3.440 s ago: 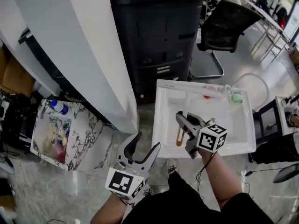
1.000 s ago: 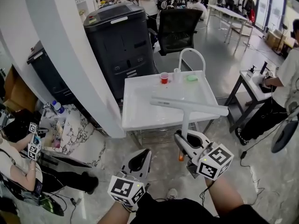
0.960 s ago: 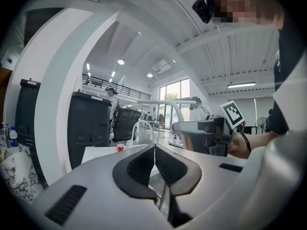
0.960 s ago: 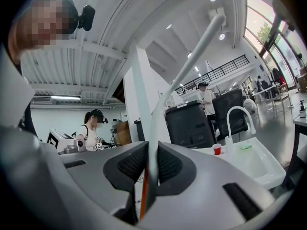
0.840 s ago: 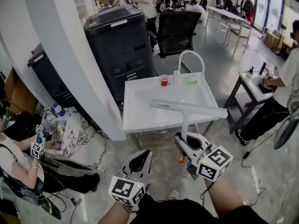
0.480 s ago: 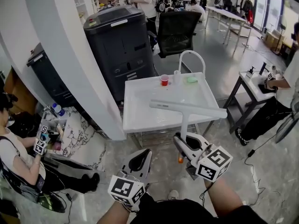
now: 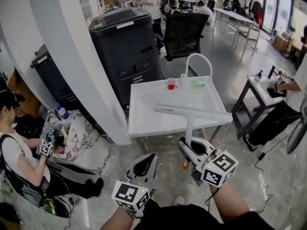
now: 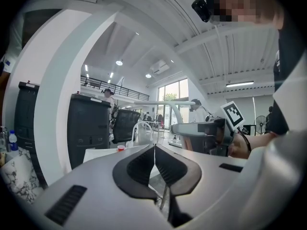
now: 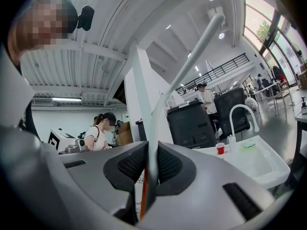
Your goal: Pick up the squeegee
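White plastic is what the right gripper (image 7: 190,146) has between its jaws: they are clamped on the handle of the squeegee (image 7: 192,112), and the right gripper view shows both ribbed pads (image 9: 132,164) pressing the pale shaft from either side. In the head view the handle rises from the gripper at lower centre-right to the long blade bar, which lies crosswise in the middle of the frame, in front of the near edge of the white basin (image 7: 144,110). An orange tip (image 7: 184,165) of the handle pokes out below the jaws. The tool touches nothing but the gripper.

The left gripper (image 7: 145,163), lower centre-left, has its jaws pressed together with nothing between them; the left gripper view shows only a thin seam where they meet.

By my reading the pick-up itself is all but done: the squeegee is lifted and carried by one gripper alone. What the next move calls for is a steady squeeze, since the wide blade sits far above the grip point and could swing or twist in the pads. Any carry towards the upper part of the frame should keep the bar clear of the basin rim, the curved tap (image 7: 196,56) and the red cup (image 7: 171,84) beyond it. The idle gripper is free to steady the shaft if needed.
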